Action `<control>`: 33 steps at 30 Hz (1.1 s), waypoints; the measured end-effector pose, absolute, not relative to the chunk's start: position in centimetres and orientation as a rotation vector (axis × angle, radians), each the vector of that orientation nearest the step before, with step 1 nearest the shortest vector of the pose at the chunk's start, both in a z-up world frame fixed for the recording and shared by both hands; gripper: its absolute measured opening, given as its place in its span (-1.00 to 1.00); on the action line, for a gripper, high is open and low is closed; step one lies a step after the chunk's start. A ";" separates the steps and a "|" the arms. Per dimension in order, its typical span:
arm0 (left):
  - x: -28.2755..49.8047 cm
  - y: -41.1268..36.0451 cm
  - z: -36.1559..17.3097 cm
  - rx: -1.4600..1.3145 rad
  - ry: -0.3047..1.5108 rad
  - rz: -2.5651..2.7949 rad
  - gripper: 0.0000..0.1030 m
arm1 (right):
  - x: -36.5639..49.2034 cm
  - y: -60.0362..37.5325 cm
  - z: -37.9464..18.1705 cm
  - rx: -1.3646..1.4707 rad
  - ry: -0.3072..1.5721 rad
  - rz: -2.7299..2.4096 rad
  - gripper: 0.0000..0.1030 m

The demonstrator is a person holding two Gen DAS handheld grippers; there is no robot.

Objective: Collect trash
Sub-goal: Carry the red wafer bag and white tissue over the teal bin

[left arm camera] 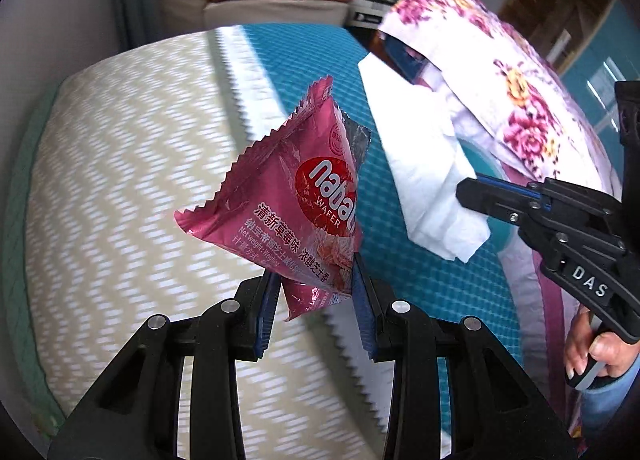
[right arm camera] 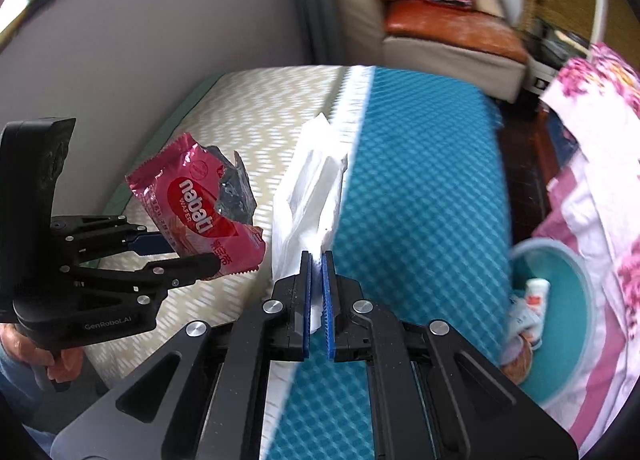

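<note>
Left wrist view: the left gripper (left arm camera: 316,280) clamps the lower corner of a crumpled pink foil wafer wrapper (left arm camera: 288,199), held clear above a cream zigzag-patterned cushion (left arm camera: 120,179). At 3 o'clock, the right gripper (left arm camera: 466,191) pinches a white paper tissue (left arm camera: 424,163), jaws nearly closed on it, over a teal quilted mat (left arm camera: 420,280). Right wrist view: a teal round plastic basin (right arm camera: 568,320) at 4 o'clock contains small discarded items, blurred.

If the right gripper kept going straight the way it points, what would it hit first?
Probably the blue textured mat on the bed; the right gripper, shut on a white tissue, points down at it. Depth unclear.
</note>
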State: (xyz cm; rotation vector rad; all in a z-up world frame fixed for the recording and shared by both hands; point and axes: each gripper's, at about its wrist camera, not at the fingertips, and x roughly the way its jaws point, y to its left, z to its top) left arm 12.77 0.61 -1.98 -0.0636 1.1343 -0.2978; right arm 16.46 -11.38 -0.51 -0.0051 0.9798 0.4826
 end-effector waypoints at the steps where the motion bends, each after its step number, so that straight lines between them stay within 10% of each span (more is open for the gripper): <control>1: 12.8 -0.2 -2.0 -0.056 1.138 -0.304 -0.31 | 16.1 -12.0 -0.3 0.002 0.979 0.481 -0.90; 33: 16.1 -22.8 -3.7 0.179 1.189 -0.514 -0.31 | 10.0 -39.1 -0.5 0.379 0.883 0.126 -0.89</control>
